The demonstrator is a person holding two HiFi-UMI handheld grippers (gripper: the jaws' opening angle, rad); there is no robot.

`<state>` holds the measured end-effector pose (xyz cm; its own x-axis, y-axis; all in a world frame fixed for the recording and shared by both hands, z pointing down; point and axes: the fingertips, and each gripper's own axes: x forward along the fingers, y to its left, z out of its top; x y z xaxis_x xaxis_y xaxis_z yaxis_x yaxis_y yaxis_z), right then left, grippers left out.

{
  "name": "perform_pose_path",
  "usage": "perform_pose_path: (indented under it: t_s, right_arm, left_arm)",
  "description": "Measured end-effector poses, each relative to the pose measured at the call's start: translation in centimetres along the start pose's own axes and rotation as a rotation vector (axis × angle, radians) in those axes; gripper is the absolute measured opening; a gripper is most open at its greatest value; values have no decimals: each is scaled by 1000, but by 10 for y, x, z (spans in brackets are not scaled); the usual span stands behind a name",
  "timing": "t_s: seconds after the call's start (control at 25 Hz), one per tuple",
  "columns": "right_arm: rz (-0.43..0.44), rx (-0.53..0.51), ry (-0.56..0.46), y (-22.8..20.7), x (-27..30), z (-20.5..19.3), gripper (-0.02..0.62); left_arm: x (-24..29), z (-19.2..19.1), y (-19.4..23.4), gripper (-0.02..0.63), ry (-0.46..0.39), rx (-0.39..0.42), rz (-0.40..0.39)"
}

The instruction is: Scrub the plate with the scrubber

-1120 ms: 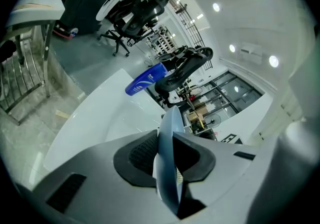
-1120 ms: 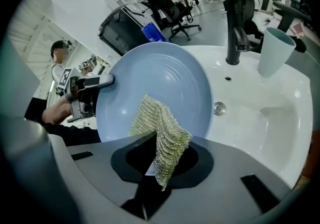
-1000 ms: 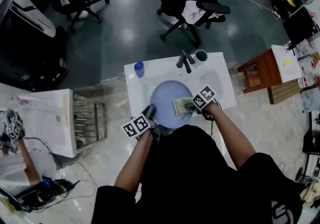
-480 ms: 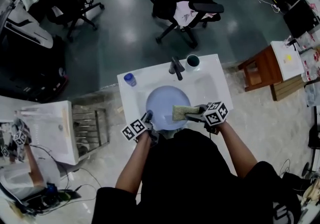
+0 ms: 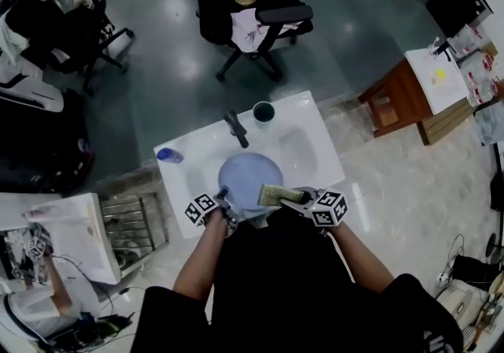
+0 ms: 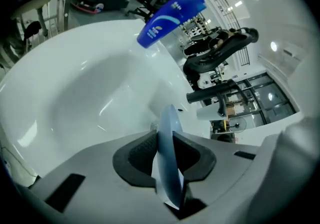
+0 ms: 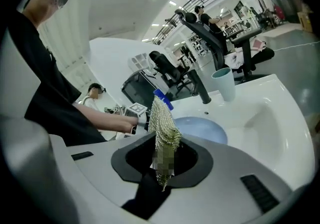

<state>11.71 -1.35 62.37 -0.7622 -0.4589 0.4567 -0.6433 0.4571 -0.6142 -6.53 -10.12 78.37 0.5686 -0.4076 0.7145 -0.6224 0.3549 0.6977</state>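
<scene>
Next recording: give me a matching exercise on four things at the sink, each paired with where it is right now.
1 plate
2 scrubber
3 cup
4 blue bottle

A clamped in the right hand-held gripper
B on the sink top, far left in the head view
C rim between the left hand-held gripper's jaws
D standing beside the faucet

Pairs: 1-C, 2-A, 3-D, 4-B.
Note: the left hand-held gripper's jaws have just opened slightly, with the plate's rim between them.
</scene>
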Motion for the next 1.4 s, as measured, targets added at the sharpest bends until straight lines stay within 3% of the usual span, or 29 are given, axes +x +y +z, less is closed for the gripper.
perform_pose_path:
  t_s: [0.24,0.64,0.8,0.92,1.08,1.24,1.4]
  right_arm:
    - [48,101,-9,-16,-25,-7,63]
    - [49,153,19,-40,-60,-27,63]
    - [49,105,7,-42,-58,-31,63]
    - [45,93,-19,-46,-61,-32,63]
    - [42,95,-41,-54,-57,-33,63]
    - [-26,97,-45,-71,-54,-29,63]
    - [-125,133,-70,-79,-56,-17,63]
  left_arm:
    - [36,-12,17,75,-18,-139,93]
    - [74,-33,-4,83,1,-120,101]
    - [80,-42,-6,86,49,-37,117]
    - [76,-49,-7,140,69,46,127]
    - [60,-44,-2,167,39,98,138]
    - [35,-47,-6,180,7,138,105]
    - [-7,-56,-35,183,-50,262,22]
